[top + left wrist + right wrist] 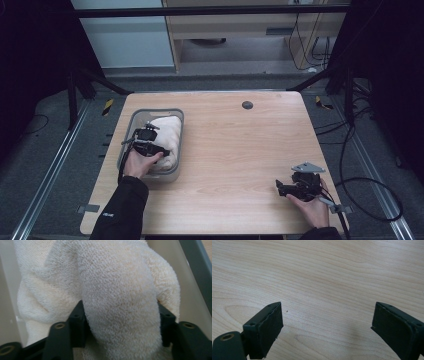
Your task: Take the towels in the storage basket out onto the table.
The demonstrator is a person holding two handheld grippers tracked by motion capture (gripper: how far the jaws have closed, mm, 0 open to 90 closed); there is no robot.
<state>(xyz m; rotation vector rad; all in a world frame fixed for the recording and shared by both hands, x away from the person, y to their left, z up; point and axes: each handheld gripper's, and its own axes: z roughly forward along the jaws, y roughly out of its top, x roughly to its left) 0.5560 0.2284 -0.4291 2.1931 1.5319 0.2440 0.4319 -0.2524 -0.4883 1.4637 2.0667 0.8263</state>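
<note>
A cream towel (167, 136) lies bunched in a grey basin (131, 123) at the left of the wooden table (235, 145). The left gripper (120, 322) has its fingers clenched on a fold of towel. The right gripper (325, 327) rests at the table's right, fingers spread apart, grasping nothing.

A light wooden table (240, 145) with a dark round grommet (247, 105) near its far edge stands on grey flooring (45, 165) between metal rails (47, 172), with black drapes (30, 50) left and right, pale cabinets (240, 35) beyond, and cables (370, 190) at right.
</note>
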